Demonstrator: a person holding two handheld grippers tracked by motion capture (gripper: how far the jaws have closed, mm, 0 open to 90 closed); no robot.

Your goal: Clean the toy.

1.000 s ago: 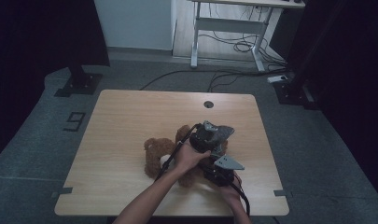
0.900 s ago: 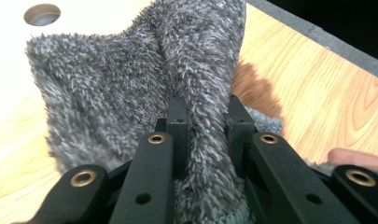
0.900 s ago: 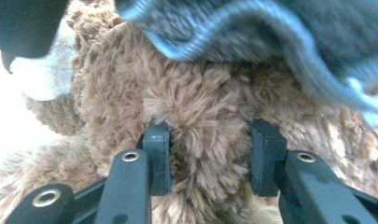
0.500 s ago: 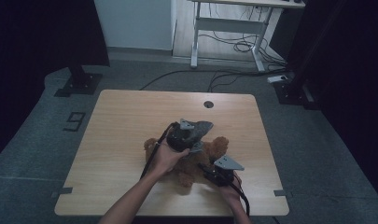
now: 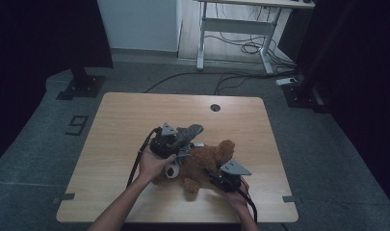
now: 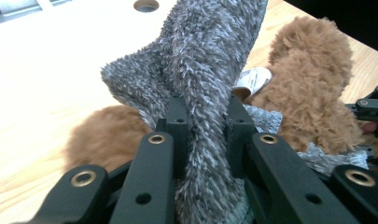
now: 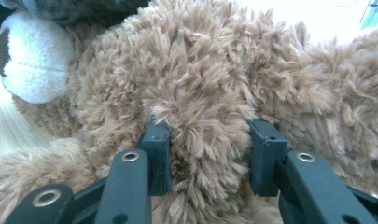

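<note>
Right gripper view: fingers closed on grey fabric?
No, the right gripper clamps the brown plush teddy bear.

"9" on the floor (image 5: 76, 126)

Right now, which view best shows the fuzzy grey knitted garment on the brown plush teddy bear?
The left gripper view: the fuzzy grey knitted garment sits close up, pinched between the left hand-held gripper jaws. The high view shows it small; the right gripper view catches a dark edge at the top.
</note>
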